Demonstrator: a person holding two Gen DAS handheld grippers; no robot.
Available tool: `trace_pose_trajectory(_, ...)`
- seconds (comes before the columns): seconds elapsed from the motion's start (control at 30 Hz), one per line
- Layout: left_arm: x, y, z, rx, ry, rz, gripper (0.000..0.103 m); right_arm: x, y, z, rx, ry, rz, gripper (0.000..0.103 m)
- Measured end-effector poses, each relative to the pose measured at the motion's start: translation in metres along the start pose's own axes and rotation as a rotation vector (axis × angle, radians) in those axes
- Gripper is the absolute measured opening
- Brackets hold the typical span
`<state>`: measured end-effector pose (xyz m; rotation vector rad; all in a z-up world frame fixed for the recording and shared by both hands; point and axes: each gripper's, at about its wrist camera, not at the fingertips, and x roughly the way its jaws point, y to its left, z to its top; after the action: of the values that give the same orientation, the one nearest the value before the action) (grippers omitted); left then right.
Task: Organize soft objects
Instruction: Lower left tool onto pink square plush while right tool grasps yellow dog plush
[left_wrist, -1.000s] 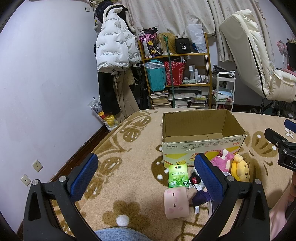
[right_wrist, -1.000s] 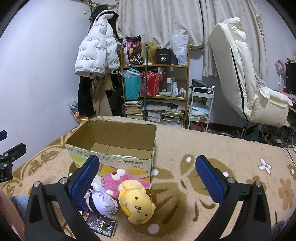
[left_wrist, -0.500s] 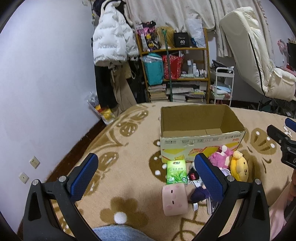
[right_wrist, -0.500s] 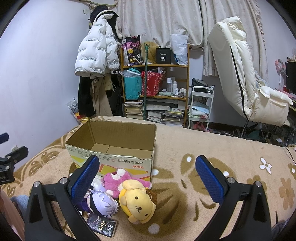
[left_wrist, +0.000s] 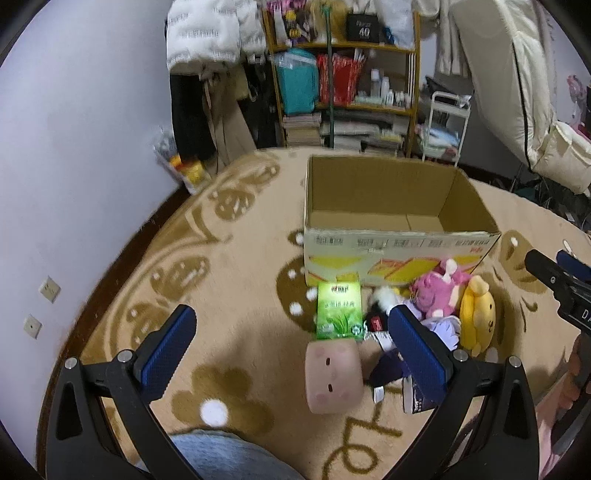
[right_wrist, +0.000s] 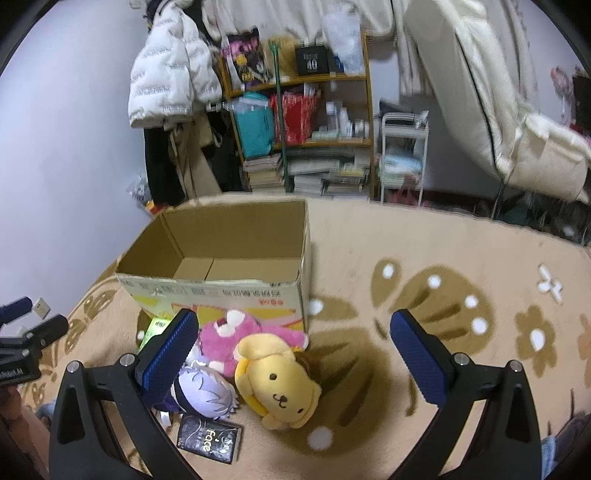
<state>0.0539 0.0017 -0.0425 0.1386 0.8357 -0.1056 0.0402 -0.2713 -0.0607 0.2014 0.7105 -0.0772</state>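
Observation:
An empty open cardboard box (left_wrist: 391, 206) (right_wrist: 221, 258) stands on the patterned blanket. In front of it lie a green tissue pack (left_wrist: 339, 310), a pink square plush (left_wrist: 332, 376), a pink bear plush (left_wrist: 437, 291) (right_wrist: 236, 339), a yellow dog plush (left_wrist: 476, 314) (right_wrist: 277, 384), a purple-haired doll (right_wrist: 207, 395) and a black packet (right_wrist: 209, 437). My left gripper (left_wrist: 291, 350) hovers open just above the pink square plush. My right gripper (right_wrist: 295, 354) hangs open over the yellow dog plush. Neither holds anything.
The beige blanket (right_wrist: 461, 280) with brown flowers covers the surface. Behind stand a cluttered shelf (right_wrist: 303, 122), a white cart (right_wrist: 404, 158), a hanging white jacket (right_wrist: 173, 70) and a cream recliner (right_wrist: 517, 122). A knee in jeans (left_wrist: 221, 458) shows at the bottom edge.
Both grippers have tilted down and moved nearer the toys; the box and plush pile now look larger and closer. Nothing was grasped.

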Motion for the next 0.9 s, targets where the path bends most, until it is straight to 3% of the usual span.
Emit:
trace_pose_trajectory(0.37,0.052,0.014,0.005,-0.118,0.213,-0.049,0.103,0.058,-0.012,-0.005,0.102,0.207,0.045,0.103)
trace_pose_trajectory(0.9,0.116,-0.004,-0.01,-0.098,0.484,-0.106,0.101,0.106,-0.01,-0.023,0.11,0.427,0.06,0.101)
